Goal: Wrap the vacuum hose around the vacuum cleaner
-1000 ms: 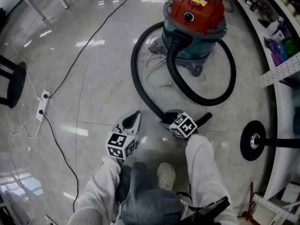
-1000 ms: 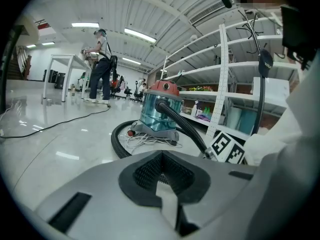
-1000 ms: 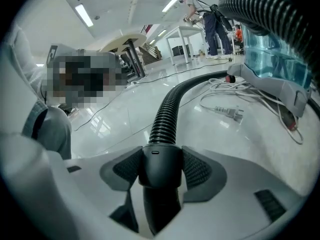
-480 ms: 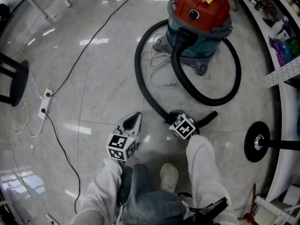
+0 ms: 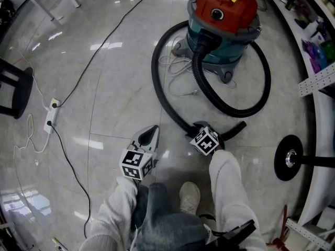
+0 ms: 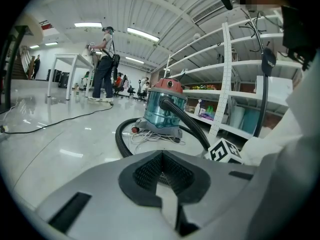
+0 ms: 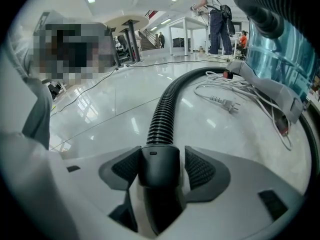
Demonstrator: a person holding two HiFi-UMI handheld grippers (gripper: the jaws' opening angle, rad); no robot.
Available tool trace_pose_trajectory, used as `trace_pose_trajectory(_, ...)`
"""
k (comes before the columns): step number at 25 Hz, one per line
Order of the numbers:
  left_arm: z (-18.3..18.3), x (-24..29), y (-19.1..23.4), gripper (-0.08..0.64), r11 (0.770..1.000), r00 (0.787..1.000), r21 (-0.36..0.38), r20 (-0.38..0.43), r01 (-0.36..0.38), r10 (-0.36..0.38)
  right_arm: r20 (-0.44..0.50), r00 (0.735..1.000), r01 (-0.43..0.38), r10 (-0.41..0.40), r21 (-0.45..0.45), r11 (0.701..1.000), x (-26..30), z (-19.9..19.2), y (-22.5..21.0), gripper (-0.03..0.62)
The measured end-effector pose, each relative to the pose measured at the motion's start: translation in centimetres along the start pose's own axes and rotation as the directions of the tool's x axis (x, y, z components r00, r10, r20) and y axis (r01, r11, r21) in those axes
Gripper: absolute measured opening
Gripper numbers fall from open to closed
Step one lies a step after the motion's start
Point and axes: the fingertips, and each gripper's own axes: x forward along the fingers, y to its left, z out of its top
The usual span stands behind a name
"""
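The red-topped vacuum cleaner [image 5: 222,14] with its teal drum stands on the pale floor, also seen in the left gripper view [image 6: 162,109]. Its black ribbed hose [image 5: 162,93] loops out left, then back to my right gripper [image 5: 201,127]. In the right gripper view the hose's smooth end cuff [image 7: 159,166] lies between the pads; the jaws have just been opening, and a thin gap shows at the right pad. A second loop of hose [image 5: 261,82] curves round the right of the drum. My left gripper [image 5: 149,132] hovers beside it, shut and empty, with its tips [image 6: 161,154] together.
A white power cord [image 5: 178,72] with its plug [image 7: 225,104] lies tangled by the vacuum's base. A black cable [image 5: 99,46] runs to a power strip [image 5: 51,109] at left. A round black stand base [image 5: 288,158] and white shelving [image 5: 314,82] are at right. A shoe [image 5: 189,195] is below.
My right gripper has sunk a little toward the floor with the hose end between its jaws. The left gripper has stayed where it was.
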Motion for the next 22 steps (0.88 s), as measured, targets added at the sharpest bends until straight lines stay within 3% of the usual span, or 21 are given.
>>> trace_pose_trajectory(7, 0.2, -0.5, 0.2, 0.002, 1.0, 1.0, -0.007, 0.007, -0.009, 0.009, 0.077, 0.997, 0.018, -0.02, 0.022, 1.0, -0.8, 0.9, -0.4, 0.275)
trace_pose_trajectory(12, 0.6, -0.6, -0.2, 0.002, 1.0, 1.0, -0.024, 0.021, -0.009, 0.01, 0.229, 0.971, 0.024, -0.066, 0.182, 0.983, -3.4, 2.6, -1.9, 0.274)
trace_pose_trajectory(17, 2.6, -0.5, -0.7, 0.002, 1.0, 0.998, -0.022, 0.065, 0.0, 0.001, 0.354, 0.916, 0.059, -0.188, 0.345, 0.937, -7.8, 4.3, -3.9, 0.273)
trace_pose_trajectory(22, 5.7, -3.0, 0.0, 0.002, 0.998, 0.997, -0.051, 0.068, -0.042, 0.045, 0.449, 0.854, -0.009, -0.261, 0.515, 0.857, -14.4, 7.0, -2.9, 0.268)
